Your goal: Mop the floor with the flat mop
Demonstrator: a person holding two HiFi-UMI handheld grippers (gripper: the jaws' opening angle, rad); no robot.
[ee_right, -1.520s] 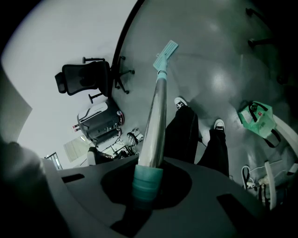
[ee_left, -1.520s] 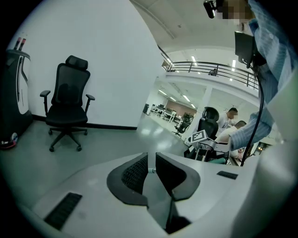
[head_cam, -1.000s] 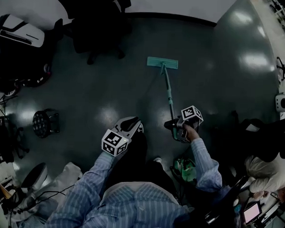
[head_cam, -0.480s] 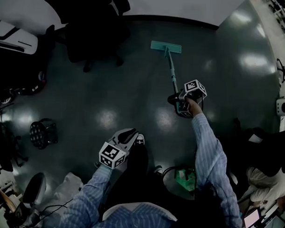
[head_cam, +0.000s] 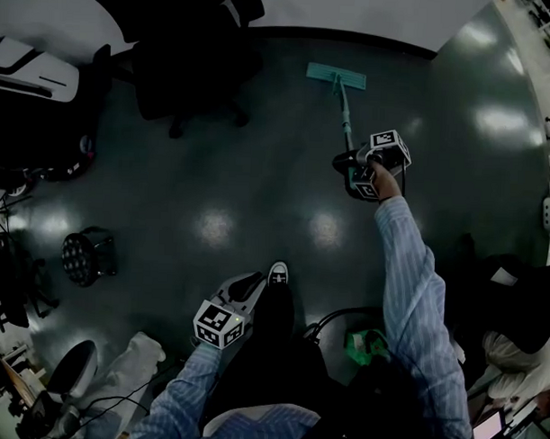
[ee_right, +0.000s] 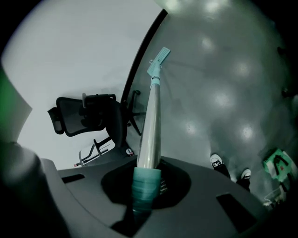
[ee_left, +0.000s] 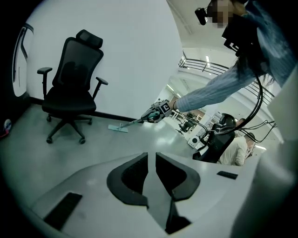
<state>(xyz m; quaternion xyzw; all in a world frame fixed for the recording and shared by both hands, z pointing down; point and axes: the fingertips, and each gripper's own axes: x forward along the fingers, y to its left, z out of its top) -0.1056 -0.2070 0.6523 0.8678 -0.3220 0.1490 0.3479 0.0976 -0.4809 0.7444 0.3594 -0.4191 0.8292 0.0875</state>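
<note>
Right gripper [ee_right: 146, 186]: jaws clamped on the teal grip [ee_right: 142, 186] of the flat mop [ee_right: 151, 130], with the metal pole running up and away to the teal mop head [ee_right: 159, 61], which lies flat on the dark glossy floor [ee_right: 223, 69] just beside the black baseboard [ee_right: 142, 51] of a white wall [ee_right: 84, 51]. Left of the pole, a black office chair [ee_right: 88, 118] stands against that wall. Lower right: two white-toed shoes [ee_right: 216, 161] side by side on the floor, and a green object [ee_right: 278, 163] near the edge, too small to identify.
</note>
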